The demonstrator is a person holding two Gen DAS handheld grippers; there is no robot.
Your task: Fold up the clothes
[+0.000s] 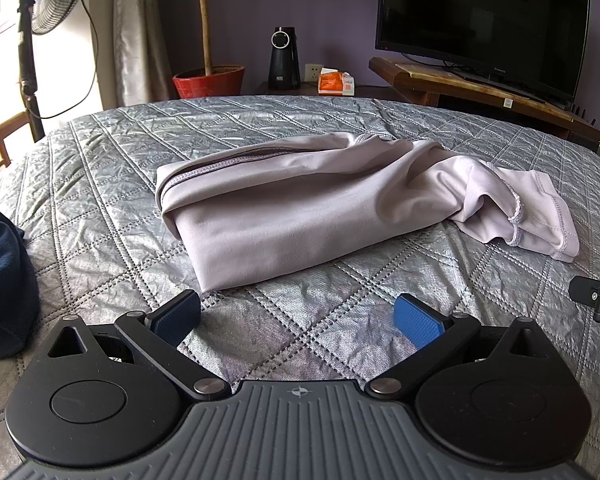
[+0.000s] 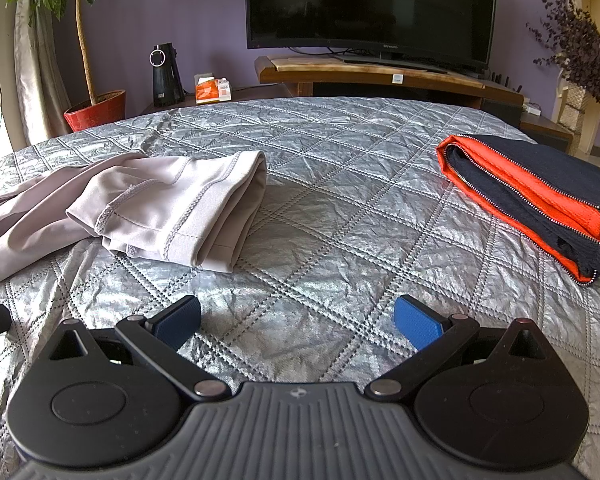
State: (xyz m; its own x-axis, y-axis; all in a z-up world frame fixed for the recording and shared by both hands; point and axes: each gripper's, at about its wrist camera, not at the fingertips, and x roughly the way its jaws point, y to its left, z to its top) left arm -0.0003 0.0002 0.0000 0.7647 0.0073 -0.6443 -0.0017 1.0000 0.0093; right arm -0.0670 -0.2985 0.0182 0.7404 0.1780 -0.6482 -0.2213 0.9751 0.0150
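I am holding my left tool point(image 1: 298, 322) open above the quilted bed point(image 1: 100, 184), just short of the partly folded grey garment point(image 1: 300, 208) lying mid-bed. My right tool point(image 2: 298, 322) is likewise gaping, empty, near the garment's cuffs; a folded navy-and-orange jacket point(image 2: 540, 200) is lying well apart at right.

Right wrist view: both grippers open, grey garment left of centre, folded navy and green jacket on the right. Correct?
Not quite: the folded jacket is navy and orange, not green, as the right wrist view shows. The grey garment and the open left gripper and right gripper are as stated.
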